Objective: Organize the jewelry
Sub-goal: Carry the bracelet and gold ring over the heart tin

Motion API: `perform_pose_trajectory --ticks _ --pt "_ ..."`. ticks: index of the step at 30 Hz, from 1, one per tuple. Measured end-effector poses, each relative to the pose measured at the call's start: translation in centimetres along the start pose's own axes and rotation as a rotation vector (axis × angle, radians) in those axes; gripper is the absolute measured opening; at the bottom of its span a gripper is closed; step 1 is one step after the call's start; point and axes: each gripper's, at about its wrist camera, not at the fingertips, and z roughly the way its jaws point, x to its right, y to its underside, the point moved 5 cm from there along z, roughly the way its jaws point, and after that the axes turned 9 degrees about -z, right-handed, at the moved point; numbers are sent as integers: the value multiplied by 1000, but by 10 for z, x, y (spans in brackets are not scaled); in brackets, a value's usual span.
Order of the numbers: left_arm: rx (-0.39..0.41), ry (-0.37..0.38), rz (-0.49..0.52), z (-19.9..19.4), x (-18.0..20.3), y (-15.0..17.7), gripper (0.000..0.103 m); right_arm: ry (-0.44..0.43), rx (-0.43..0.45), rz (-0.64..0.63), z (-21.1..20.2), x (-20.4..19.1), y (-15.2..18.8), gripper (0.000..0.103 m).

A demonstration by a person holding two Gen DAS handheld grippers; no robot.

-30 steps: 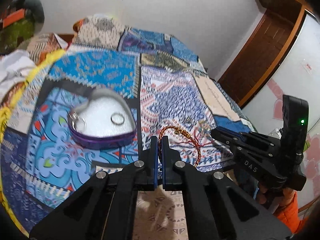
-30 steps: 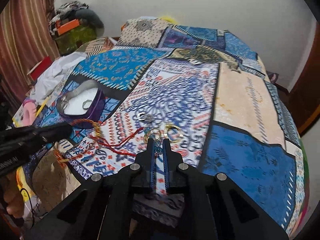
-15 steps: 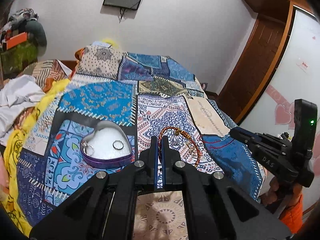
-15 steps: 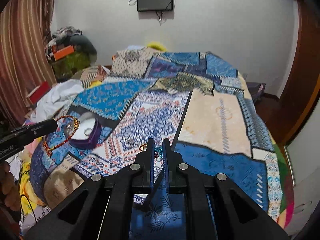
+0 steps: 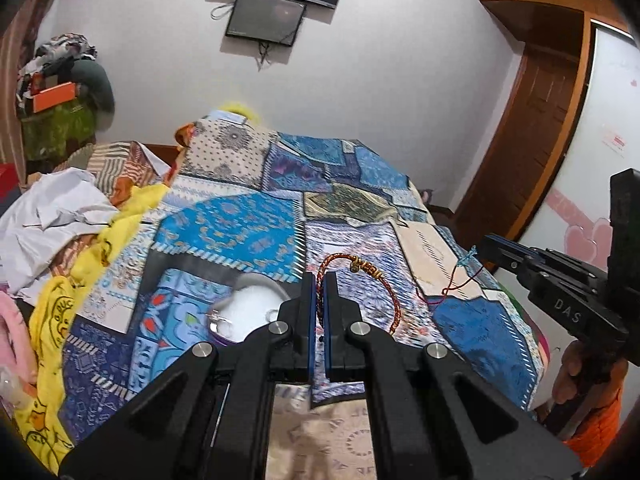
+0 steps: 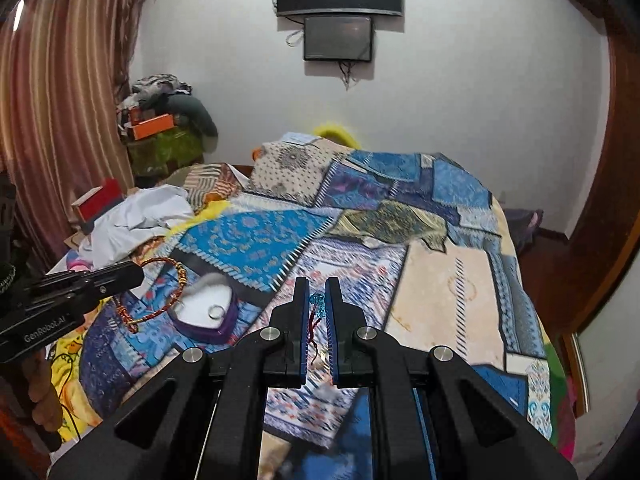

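Observation:
My left gripper (image 5: pixel 319 280) is shut on a red and gold braided bracelet (image 5: pixel 380 276) and holds it in the air above the bed. It shows from the side in the right wrist view (image 6: pixel 158 292). My right gripper (image 6: pixel 316 286) is shut on a thin red thread bracelet with a blue knot (image 6: pixel 317 305); its thread hangs from the tip in the left wrist view (image 5: pixel 456 280). A purple heart-shaped box (image 6: pixel 206 312) lies open on the quilt with a silver ring (image 6: pixel 215 312) inside. It shows in the left wrist view (image 5: pixel 248 308), partly hidden by my left gripper.
A patchwork quilt (image 6: pixel 400 240) covers the bed. White and yellow clothes (image 5: pixel 60 224) are heaped at its left side. Screens (image 6: pixel 338 38) hang on the far wall. A wooden door (image 5: pixel 532 136) stands at the right.
Both grippers have lifted well above the quilt, each carrying its bracelet. The bed and box now look farther away and more of the wall shows.

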Motion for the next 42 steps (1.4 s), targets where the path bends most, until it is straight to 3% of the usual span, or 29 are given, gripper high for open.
perform_pose_trajectory --ticks 17,32,42 --pt "-16 -103 -56 25 -73 -10 1 -144 10 -90 47 -70 -33 7" --pt "-141 -79 -76 93 -89 15 1 -214 -155 -72 116 -98 -8 7" --pt "-173 -98 -49 108 -92 23 1 -262 -268 -52 141 -105 8 7"
